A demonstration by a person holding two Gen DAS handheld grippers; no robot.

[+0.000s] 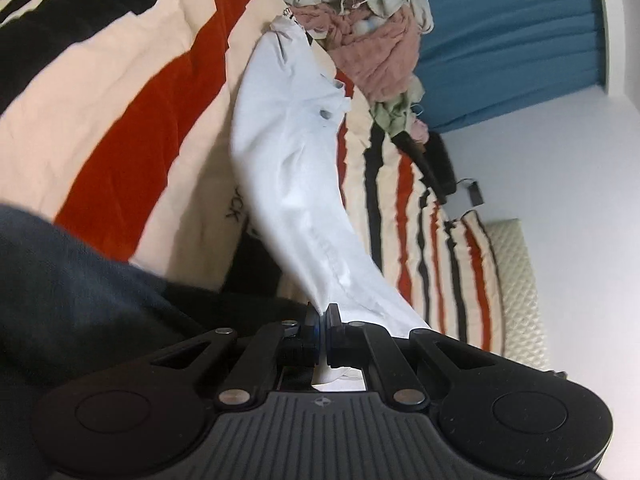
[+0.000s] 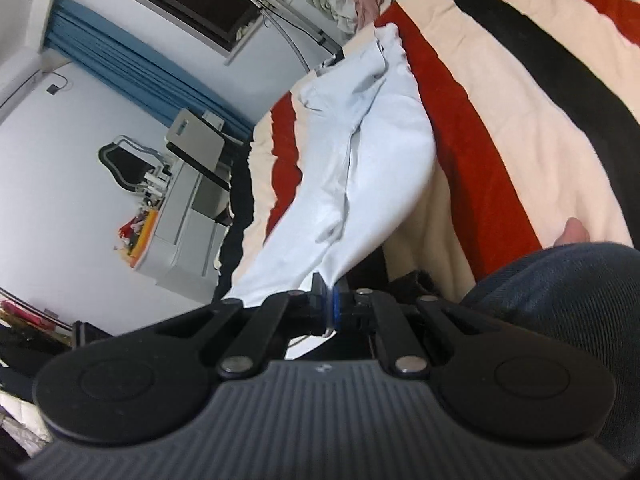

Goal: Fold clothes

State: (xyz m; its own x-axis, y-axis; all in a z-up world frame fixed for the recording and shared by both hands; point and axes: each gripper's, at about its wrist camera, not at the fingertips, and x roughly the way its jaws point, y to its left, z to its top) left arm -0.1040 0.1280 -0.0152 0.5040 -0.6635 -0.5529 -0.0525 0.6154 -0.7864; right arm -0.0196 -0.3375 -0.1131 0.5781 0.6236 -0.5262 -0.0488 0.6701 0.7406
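My left gripper (image 1: 322, 322) has its jaws pinched tight on one end of the white garment (image 1: 288, 152); my right gripper (image 2: 328, 300) clamps another end of that white garment (image 2: 368, 152). The cloth stretches away from both claws, lifted near the jaws, its far end lying on the striped bedspread (image 1: 132, 92) beside the pile of crumpled laundry (image 1: 372, 40) at the bed's far edge. Blue curtain (image 1: 512, 36) behind the pile. My denim-clad leg (image 2: 568, 304) lies just beside the right claw.
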